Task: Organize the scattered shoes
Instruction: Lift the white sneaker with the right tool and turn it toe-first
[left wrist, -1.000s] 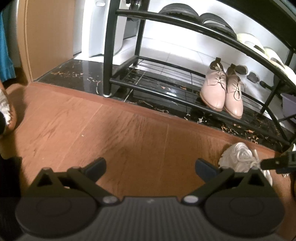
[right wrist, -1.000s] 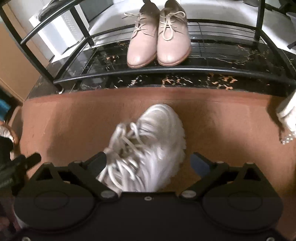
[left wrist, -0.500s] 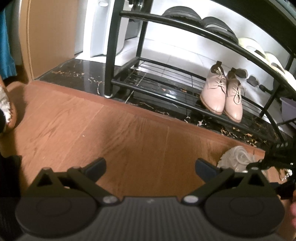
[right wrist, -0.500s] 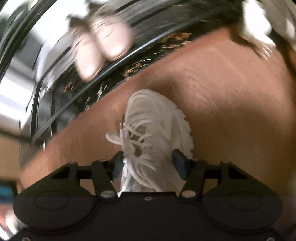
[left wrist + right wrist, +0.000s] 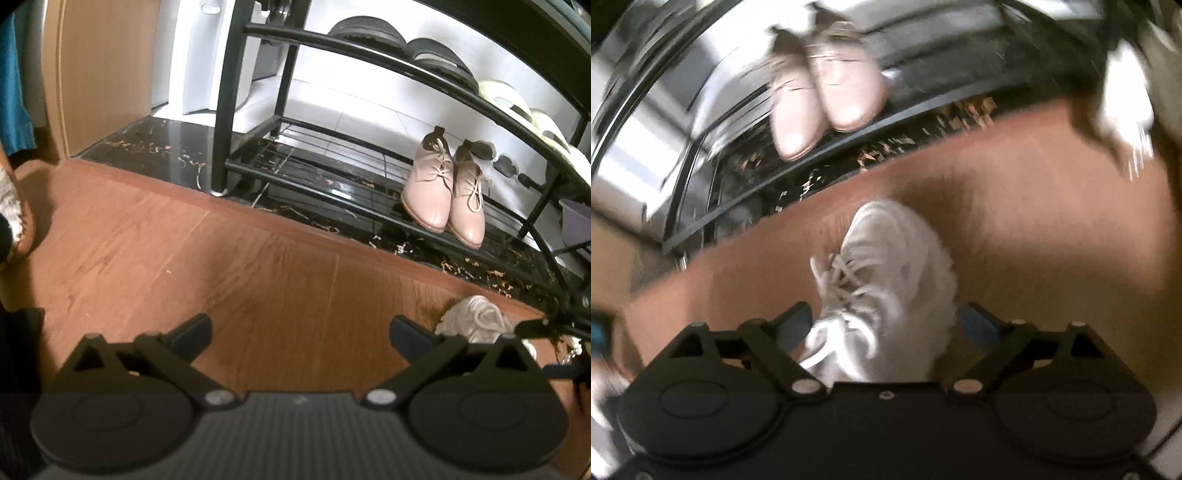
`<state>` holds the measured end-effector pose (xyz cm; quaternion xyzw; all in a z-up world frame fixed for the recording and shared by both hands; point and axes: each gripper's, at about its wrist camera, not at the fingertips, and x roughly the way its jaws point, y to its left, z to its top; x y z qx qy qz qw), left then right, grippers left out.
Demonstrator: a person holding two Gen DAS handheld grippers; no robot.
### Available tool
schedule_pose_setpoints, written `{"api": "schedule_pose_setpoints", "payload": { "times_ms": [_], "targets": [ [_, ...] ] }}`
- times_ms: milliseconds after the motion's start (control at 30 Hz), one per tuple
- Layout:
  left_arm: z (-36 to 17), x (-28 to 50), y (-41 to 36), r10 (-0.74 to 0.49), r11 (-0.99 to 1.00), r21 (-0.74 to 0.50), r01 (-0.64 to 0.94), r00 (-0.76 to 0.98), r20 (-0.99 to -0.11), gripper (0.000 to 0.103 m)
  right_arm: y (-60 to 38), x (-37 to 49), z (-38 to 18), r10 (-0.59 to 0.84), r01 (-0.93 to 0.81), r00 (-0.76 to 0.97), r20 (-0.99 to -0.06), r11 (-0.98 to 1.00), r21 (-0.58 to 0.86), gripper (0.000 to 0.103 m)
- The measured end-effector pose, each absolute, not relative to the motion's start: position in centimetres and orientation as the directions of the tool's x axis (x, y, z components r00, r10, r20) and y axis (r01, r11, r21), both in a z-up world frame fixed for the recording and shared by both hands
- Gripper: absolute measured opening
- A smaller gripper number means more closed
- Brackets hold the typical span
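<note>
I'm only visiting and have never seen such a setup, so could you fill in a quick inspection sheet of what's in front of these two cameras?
Surface: brown wood floor, then dark speckled stone under the black shoe rack.
Job's things: white sneaker on the wood floor; pink lace-up pair on the rack's bottom shelf.
Clutter: another whitish shoe, blurred, at the right edge.
Grippers: left gripper open, nothing between its fingers; right gripper opening, sneaker between its fingers.
Cables: nothing seen.
Surroundings: dark and pale shoes on the upper shelf, wooden panel, blue cloth.
</note>
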<state>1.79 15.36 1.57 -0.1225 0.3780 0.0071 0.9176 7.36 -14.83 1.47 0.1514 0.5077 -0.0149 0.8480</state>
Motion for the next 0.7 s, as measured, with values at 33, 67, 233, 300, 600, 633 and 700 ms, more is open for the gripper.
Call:
{"api": "schedule_pose_setpoints", "payload": {
  "times_ms": [33,67,233,300,600,633,700],
  "targets": [
    [1.6,1.8,15.2,-0.081,0.971,-0.217,-0.1,0.715,-0.694,0.102,-14.7,7.7,2.0,0.132,0.097,0.488,-0.863,0.974,0.204,0.092],
    [1.6,1.7,15.1,-0.081,0.972,-0.213,-0.096,0.717,-0.692,0.102,-14.4,7.9,2.5,0.138,0.0,0.486,-0.863,0.987,0.158,0.092],
    [1.7,1.4,14.4,-0.065,0.976,-0.196,-0.095,0.732,-0.678,0.102,-13.1,6.6,3.4,0.176,-0.361,0.471,-0.865,0.932,-0.007,0.097],
    [1.5,1.5,13.6,-0.07,0.982,-0.176,-0.072,0.725,-0.685,0.102,-12.4,5.9,2.8,0.205,-0.423,0.429,-0.88,0.906,0.004,0.097],
    [1.2,1.6,12.0,-0.095,0.991,-0.134,0.001,0.71,-0.698,0.102,-10.8,5.5,-1.4,0.129,-0.3,0.327,-0.936,0.953,0.027,0.052],
    [1.1,1.7,12.3,-0.093,0.99,-0.141,-0.011,0.706,-0.702,0.102,-10.9,5.9,-1.7,0.138,-0.243,0.301,-0.943,0.968,0.064,0.037],
    [1.0,1.8,12.6,-0.092,0.988,-0.155,-0.027,0.702,-0.707,0.102,-11.2,6.4,-2.0,0.159,-0.107,0.256,-0.953,0.985,0.135,0.032]
  ]
}}
